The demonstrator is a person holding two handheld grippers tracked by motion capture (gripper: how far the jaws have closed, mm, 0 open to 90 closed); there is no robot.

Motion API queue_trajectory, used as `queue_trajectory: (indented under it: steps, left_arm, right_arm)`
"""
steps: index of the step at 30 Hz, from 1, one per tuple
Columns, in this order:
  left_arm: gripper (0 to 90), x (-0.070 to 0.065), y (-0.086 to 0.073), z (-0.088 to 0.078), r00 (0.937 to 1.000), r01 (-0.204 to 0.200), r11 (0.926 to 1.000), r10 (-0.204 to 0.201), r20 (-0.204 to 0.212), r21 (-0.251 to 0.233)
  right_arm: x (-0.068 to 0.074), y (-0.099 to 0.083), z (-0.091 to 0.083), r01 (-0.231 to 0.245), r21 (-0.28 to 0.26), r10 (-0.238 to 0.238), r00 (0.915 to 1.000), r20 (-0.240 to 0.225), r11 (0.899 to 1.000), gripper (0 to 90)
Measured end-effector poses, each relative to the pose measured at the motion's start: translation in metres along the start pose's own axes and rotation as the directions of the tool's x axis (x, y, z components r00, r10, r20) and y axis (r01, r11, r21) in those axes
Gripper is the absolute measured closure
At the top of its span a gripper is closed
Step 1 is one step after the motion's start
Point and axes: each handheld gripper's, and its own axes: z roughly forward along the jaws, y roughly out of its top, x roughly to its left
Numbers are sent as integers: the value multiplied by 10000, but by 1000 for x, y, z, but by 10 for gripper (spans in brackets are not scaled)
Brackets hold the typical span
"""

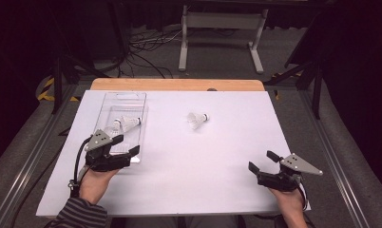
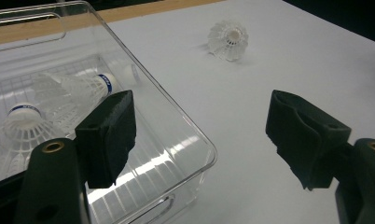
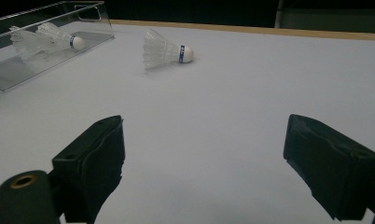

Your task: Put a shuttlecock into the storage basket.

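A clear plastic tray [image 1: 125, 101] lies on the left of the white table top [image 1: 203, 161]. Two white shuttlecocks [image 1: 130, 123] [image 1: 112, 128] rest inside it, cork ends with blue bands. A third shuttlecock [image 1: 197, 119] lies on its side on the bare table near the middle, also seen from the left gripper view as the loose shuttlecock [image 2: 228, 39] and from the right as [image 3: 164, 49]. My left gripper [image 1: 126, 145] hangs open at the tray's near right corner [image 2: 202, 154], one jaw over the tray. My right gripper [image 1: 261, 160] is open and empty near the front right.
A strip of wooden table edge [image 1: 177, 84] runs behind the white top. Beyond it are floor cables [image 1: 146, 45] and a white frame stand [image 1: 222, 28]. Metal rails [image 1: 30, 156] flank the table.
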Motion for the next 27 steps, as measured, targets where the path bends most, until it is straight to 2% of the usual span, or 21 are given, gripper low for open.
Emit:
queue_trajectory:
  steps: [13,27]
  left_arm:
    - [258,-2,6,9,9996,125,9999,-125,254,-8]
    - [259,-7,16,21,9989,54,10000,-53,459,-28]
  right_arm:
    - [0,0,0,33,21,-33,10000,3,10000,133]
    - [0,0,0,38,8,-38,10000,-13,10000,133]
